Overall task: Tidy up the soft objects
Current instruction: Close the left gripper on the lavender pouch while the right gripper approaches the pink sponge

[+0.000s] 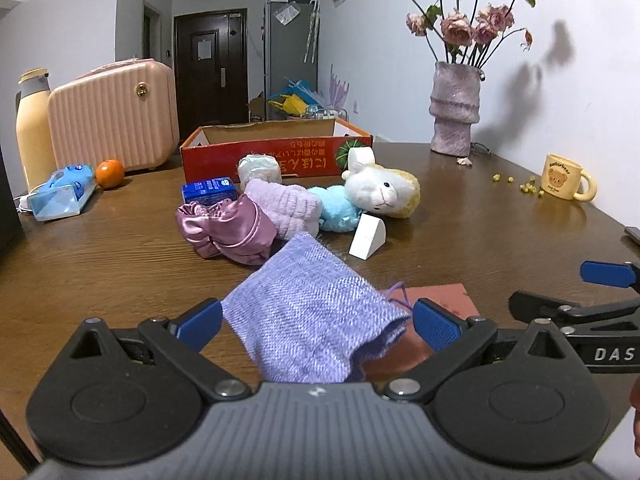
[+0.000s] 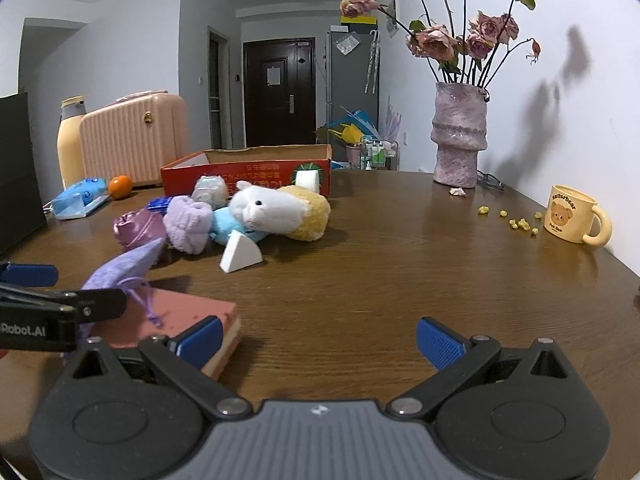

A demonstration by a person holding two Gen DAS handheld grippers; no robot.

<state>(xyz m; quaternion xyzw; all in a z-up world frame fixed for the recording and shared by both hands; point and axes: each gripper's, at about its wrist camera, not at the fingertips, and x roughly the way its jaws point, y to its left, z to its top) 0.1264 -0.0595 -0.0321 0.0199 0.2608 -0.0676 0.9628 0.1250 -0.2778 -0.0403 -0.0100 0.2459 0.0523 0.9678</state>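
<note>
Left gripper (image 1: 318,322) spread wide around lilac pouch (image 1: 312,312), contact with the pads unclear, pouch above pink sponge (image 2: 188,316), right gripper (image 2: 320,340) spread and empty over table (image 2: 360,264), plush (image 2: 276,210) near red box (image 2: 244,170)

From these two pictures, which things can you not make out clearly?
- Inside of the red box: its front wall hides it in both views.
- Pink block: in the left wrist view the lilac pouch covers most of it.
- Blue packet: the satin cloth hides its lower part; the print is too small to read.
</note>
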